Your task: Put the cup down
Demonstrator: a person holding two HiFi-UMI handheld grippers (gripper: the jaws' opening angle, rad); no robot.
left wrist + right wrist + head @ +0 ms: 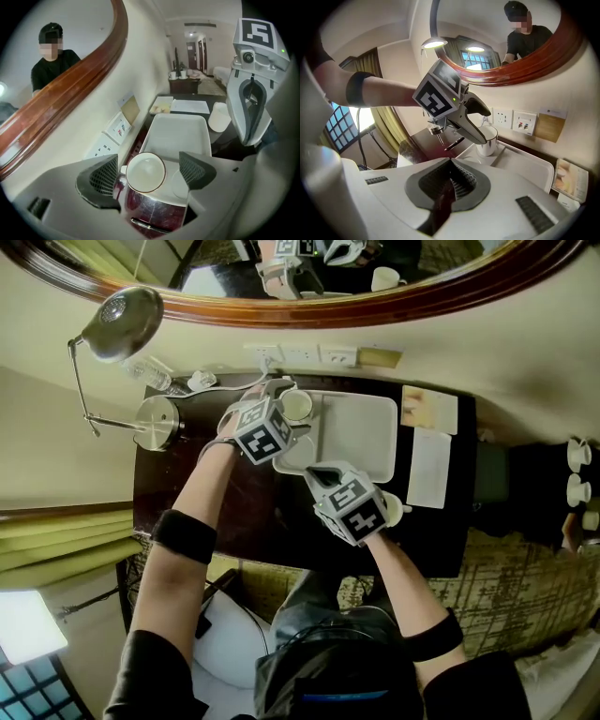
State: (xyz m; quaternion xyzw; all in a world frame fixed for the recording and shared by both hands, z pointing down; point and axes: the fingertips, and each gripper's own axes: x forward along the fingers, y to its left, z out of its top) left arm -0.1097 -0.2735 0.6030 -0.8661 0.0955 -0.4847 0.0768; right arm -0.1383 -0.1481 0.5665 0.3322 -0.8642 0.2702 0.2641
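Note:
A white cup point(296, 405) with a dark rim stands upright on the near-left corner of the white tray point(366, 432). My left gripper point(292, 401) hangs over the cup. In the left gripper view the cup point(145, 172) sits between the open jaws point(149, 172), closer to the left pad point(104, 180), with a gap at the right pad. The right gripper view shows the cup point(488, 138) resting on the tray point(529, 164). My right gripper point(322, 472) hovers over the dark desk just in front of the tray, shut, with nothing in it point(450, 180).
A second white cup point(395, 510) stands on the desk beside my right gripper. Papers point(429, 465) lie right of the tray. A desk lamp point(122, 320), a plastic bottle point(150, 373) and wall sockets point(300, 355) line the back left. A pen point(147, 226) lies near the tray corner.

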